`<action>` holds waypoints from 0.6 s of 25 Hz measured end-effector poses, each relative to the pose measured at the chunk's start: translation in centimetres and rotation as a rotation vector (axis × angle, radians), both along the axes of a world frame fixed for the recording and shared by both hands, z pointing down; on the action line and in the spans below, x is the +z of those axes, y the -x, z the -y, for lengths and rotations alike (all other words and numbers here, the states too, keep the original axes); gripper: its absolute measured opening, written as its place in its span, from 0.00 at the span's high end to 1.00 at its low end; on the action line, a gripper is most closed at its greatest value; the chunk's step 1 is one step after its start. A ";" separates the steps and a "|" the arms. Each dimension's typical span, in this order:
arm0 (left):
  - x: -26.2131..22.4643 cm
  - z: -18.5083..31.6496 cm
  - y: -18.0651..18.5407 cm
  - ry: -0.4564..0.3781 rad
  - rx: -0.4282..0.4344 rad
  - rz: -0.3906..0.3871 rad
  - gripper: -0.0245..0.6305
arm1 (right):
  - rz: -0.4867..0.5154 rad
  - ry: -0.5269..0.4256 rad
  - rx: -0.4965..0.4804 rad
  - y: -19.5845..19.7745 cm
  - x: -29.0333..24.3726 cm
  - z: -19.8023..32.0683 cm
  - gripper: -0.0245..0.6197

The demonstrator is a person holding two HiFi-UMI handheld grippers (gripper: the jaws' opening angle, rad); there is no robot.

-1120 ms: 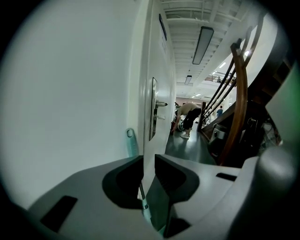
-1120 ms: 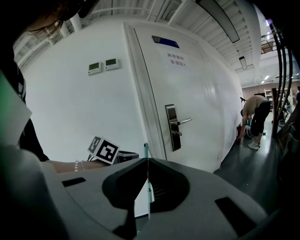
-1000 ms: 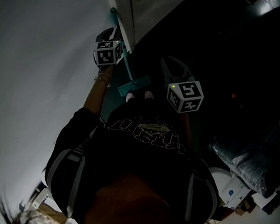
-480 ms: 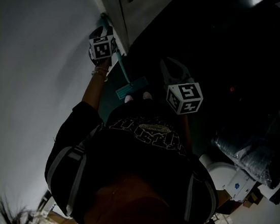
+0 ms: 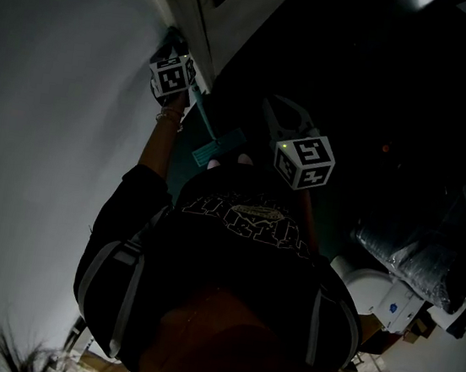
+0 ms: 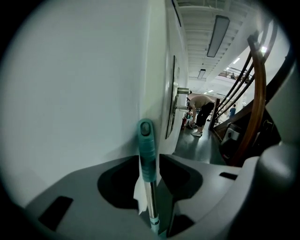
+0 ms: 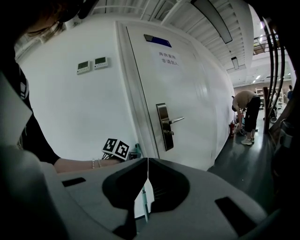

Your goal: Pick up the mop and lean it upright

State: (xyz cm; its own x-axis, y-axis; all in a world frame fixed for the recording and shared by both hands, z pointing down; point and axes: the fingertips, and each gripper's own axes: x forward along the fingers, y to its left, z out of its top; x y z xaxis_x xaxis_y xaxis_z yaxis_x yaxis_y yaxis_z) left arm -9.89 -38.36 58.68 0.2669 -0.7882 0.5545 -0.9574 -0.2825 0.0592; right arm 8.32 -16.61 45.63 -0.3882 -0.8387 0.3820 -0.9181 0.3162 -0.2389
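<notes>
Teal mop handle (image 6: pixel 146 140) stands free between the just-opened, parted left gripper (image 6: pixel 149 160); right gripper (image 7: pixel 147 160) is closed.

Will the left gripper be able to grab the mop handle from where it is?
Probably yes. The handle stands between the left gripper's jaws, which have just been opening and don't press it. Nothing blocks it; closing should catch it.
</notes>
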 end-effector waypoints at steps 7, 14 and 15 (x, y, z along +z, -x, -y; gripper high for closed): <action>1.0 1.0 -0.1 0.026 0.023 0.028 0.70 | -0.001 0.011 -0.035 1.3 0.5 1.3 0.93; 1.2 1.0 0.1 0.026 0.011 -0.004 0.73 | 0.001 0.023 -0.056 2.1 0.7 1.6 0.93; 1.1 1.0 0.1 0.026 0.011 -0.004 0.73 | 0.000 0.022 -0.059 2.2 0.7 1.6 0.93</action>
